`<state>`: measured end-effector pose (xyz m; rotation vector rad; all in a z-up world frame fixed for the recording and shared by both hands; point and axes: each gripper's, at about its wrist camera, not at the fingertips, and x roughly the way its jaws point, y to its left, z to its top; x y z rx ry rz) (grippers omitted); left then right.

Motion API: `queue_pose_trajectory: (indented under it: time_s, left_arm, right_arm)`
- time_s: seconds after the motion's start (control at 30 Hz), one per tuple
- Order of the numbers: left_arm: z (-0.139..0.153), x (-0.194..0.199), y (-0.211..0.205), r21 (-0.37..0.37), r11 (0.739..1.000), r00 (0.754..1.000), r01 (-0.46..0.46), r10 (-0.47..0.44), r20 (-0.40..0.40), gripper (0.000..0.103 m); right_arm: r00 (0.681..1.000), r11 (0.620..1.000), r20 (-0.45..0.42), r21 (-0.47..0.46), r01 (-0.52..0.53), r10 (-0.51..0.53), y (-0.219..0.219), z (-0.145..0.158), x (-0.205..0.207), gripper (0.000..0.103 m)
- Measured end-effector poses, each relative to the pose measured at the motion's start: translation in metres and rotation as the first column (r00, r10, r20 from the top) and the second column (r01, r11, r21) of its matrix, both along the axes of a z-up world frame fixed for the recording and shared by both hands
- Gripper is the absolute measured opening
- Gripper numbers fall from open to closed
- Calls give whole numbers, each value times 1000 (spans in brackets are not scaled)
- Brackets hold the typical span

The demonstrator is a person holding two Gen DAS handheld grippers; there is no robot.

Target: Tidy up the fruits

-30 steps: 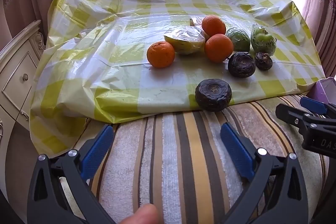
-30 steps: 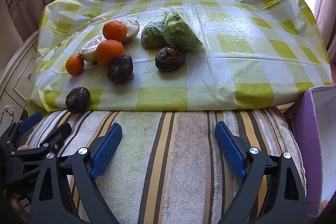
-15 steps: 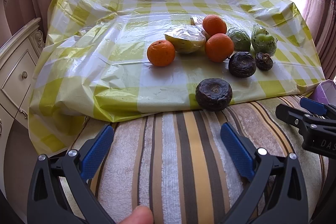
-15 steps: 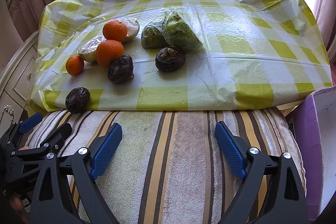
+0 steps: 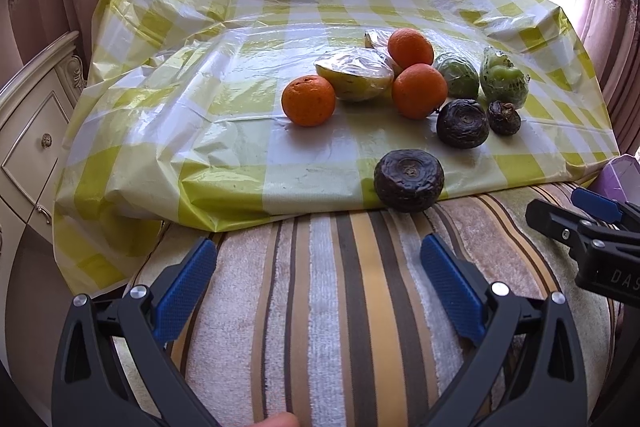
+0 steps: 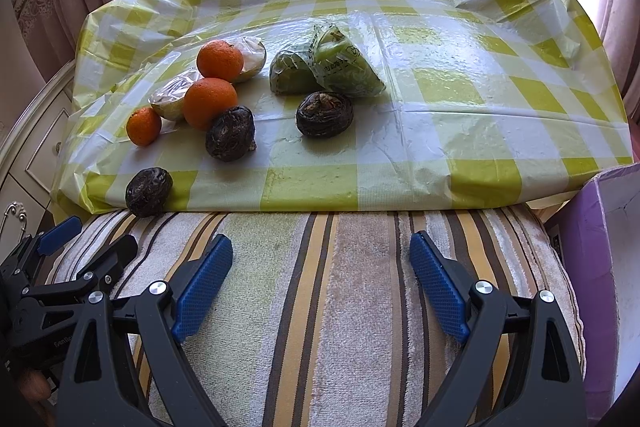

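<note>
On the yellow-checked plastic cloth (image 5: pixel 224 115) lie three oranges; the nearest orange (image 5: pixel 308 100) sits left of a film-wrapped pale fruit (image 5: pixel 354 75). Two wrapped green fruits (image 6: pixel 344 61) rest behind three dark wrinkled fruits. One dark fruit (image 5: pixel 409 180) (image 6: pixel 149 191) sits at the cloth's front edge. My left gripper (image 5: pixel 318 257) is open over the striped towel, nothing between its blue pads. My right gripper (image 6: pixel 320 253) is open too, also empty, short of the cloth. Each gripper shows at the other view's edge.
A striped towel (image 6: pixel 352 307) covers the near surface. A purple box (image 6: pixel 600 267) stands at the right. A cream drawer cabinet (image 5: pixel 28 131) is at the left. Curtains and a bright window lie behind. The cloth's right half (image 6: pixel 500 99) is bare.
Both views have shifted only slightly; the purple box shows a little more in the right wrist view. Fruits have not moved and both grippers stay open.
</note>
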<state>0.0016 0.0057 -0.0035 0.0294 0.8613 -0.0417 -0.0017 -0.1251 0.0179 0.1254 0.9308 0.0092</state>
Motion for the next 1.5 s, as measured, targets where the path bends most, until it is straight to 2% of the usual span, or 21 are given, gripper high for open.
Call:
queue_pose_trajectory:
  time_s: [1.5]
  left_arm:
    - [-3, 4, 5, -22, 1000, 1000, -2, 2, -11, 102]
  right_arm:
    - [1000, 1000, 8, -9, -1, 1, 0, 0, -1, 88]
